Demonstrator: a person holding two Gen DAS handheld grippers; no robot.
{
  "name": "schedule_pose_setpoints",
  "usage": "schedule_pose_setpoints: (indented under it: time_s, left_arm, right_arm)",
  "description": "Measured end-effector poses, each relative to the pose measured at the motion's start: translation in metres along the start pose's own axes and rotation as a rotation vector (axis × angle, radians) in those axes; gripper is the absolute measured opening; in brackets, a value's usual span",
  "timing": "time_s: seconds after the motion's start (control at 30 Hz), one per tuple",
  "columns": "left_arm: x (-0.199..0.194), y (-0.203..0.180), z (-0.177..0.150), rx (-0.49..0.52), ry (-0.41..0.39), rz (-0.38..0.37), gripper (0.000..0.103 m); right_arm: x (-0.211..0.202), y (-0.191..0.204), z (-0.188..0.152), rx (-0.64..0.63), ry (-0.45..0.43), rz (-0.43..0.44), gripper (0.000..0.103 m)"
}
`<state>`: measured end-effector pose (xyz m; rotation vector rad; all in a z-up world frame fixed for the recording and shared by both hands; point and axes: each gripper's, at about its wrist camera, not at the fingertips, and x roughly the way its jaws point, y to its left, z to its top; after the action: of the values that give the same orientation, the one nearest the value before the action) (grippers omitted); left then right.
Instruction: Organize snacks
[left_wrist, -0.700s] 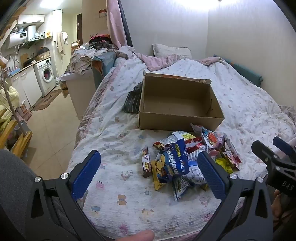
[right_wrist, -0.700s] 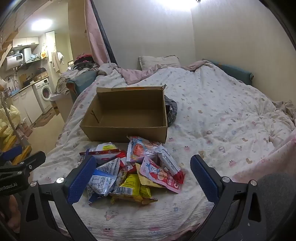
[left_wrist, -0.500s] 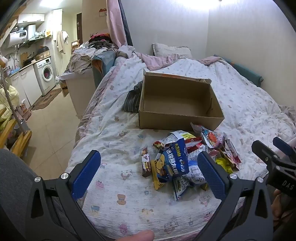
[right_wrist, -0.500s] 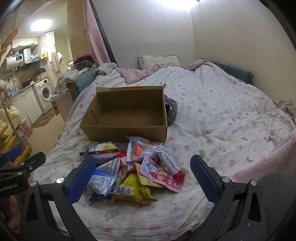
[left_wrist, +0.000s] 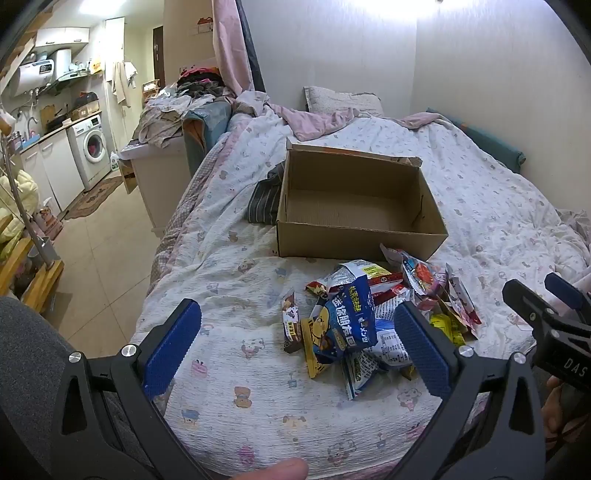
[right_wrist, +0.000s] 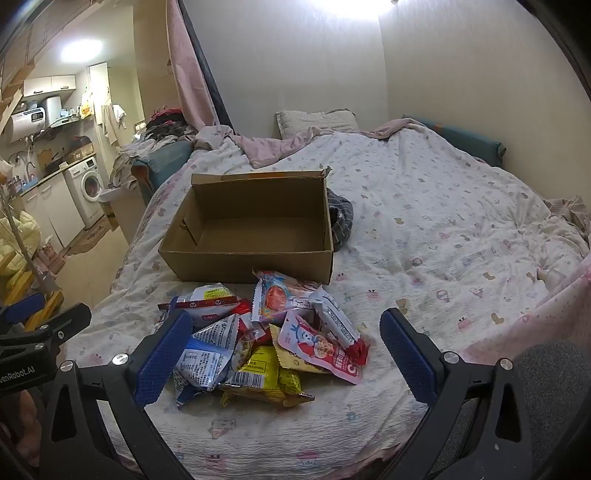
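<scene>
Soft white bedding with little cartoon prints (left_wrist: 236, 369) covers the bed, and that is where all the work sits. Seen from the left wrist, an open brown cardboard box (left_wrist: 354, 242) rests on the blanket, and it looks empty inside. I think it sits there with its top open so the snacks can go in. Just in front of it lies a messy pile of shiny snack packets (left_wrist: 369, 325), close to the box, so each one only has a short trip. A blue packet with a yellow cartoon bear (left_wrist: 343, 325) lies on top at the near side. The left gripper (left_wrist: 295, 343) hangs above the blanket with its blue pads spread as wide as they go. It holds nothing. It tips down toward the pile, most likely to be ready to pick. At the right edge, the right gripper (left_wrist: 546, 310) pokes in.

From the right wrist, the same box (right_wrist: 251, 262) stands behind the pile (right_wrist: 266, 332), and its near wall almost touches the nearest packets. A pink packet with a cartoon child (right_wrist: 325, 350) and a yellow packet with a barcode (right_wrist: 262, 369) lie on the near side. The right gripper (right_wrist: 280, 354) is also wide open and empty, and the pile shows between its pads. No snack is in the box yet, so the job looks like it is just starting.
</scene>
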<state>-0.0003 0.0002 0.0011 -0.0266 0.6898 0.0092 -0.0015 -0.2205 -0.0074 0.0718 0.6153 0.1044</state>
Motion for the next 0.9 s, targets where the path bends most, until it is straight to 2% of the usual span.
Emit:
schedule_pose_setpoints:
  time_s: [0.13,0.9]
  left_arm:
    - [0.0038,0.0025,-0.0078,-0.001,0.0,0.002,0.103]
    - [0.002,-0.0002,-0.0022,0.007,-0.006,0.001,0.103]
  right_arm:
    - [-0.0016,0.0003,0.0004,-0.002,0.0,-0.001,0.103]
    - [0.0,0.0003,-0.0021,0.002,-0.002,0.0,0.103]
